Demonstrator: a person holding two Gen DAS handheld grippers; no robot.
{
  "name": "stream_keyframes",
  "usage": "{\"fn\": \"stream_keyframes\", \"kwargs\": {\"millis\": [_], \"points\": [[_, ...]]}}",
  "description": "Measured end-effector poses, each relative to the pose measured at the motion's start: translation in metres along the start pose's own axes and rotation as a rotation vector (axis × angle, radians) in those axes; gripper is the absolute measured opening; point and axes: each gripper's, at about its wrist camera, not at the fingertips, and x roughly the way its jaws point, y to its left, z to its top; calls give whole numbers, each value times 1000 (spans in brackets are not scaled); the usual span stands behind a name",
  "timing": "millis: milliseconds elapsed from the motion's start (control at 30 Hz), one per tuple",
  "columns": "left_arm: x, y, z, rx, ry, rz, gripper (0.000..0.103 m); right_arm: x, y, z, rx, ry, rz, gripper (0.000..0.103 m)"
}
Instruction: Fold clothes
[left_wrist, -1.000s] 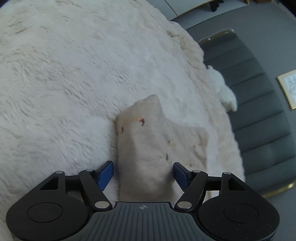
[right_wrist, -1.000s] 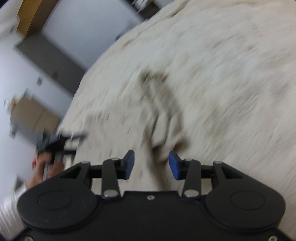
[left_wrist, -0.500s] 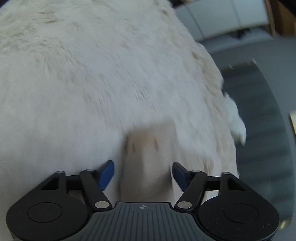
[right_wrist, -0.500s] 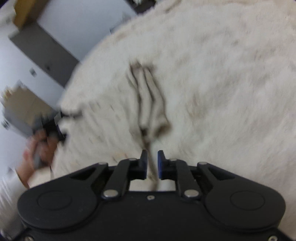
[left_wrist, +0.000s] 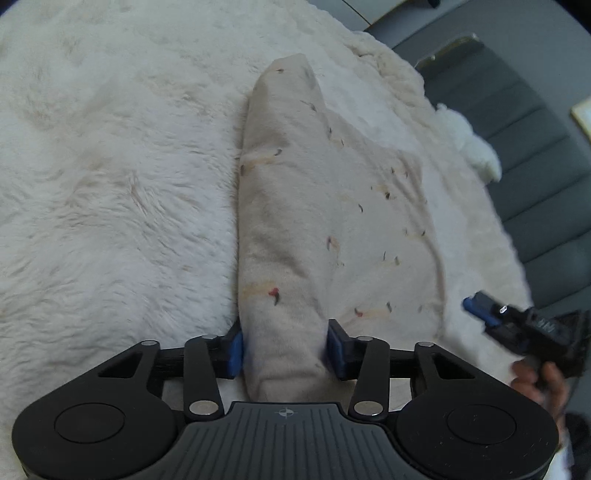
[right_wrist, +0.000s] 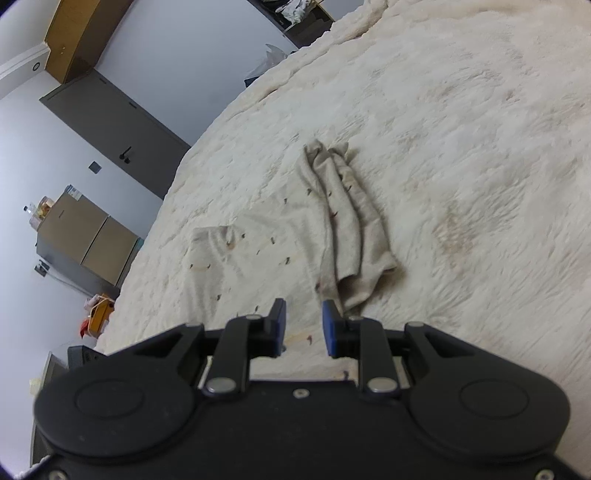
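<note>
Seen first from the left wrist camera, the left gripper (left_wrist: 284, 349) had its two blue pads (left_wrist: 235, 350) pressed against either side of a thick roll of the cream garment (left_wrist: 295, 206), clamping it. The roll ran straight ahead from the claw, and the flatter, speckled remainder of the garment spread ahead and to the claw's right on a white fluffy blanket (left_wrist: 110, 184). Far to the right, the right gripper (left_wrist: 476, 306) showed in a hand (left_wrist: 535, 380), beside the garment's edge.

Next, from the right wrist camera, the right gripper (right_wrist: 303, 328) was parted by a modest gap, gripping nothing. The garment (right_wrist: 332, 221) lay just ahead of the claw on the blanket (right_wrist: 480, 147), its bunched folds slightly right, its flat part left. Beyond the blanket to the left stood a dark door (right_wrist: 110, 129).
</note>
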Motion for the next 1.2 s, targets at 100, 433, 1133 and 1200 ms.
{"fn": "stream_keyframes", "kwargs": {"millis": [100,433,1133,1200], "points": [[-4,-10,-1,52,-7,47,46,1,8,-4,-33,0,-28,22],[-7,-19,-6,107,-13,92,53,-1,18,-16,-91,12,-124,48],[4,39,62,-195,-41,-49,39,26,21,-13,-156,103,-176,13],[6,40,75,-190,-35,-56,49,21,20,-11,-144,79,-161,19]]}}
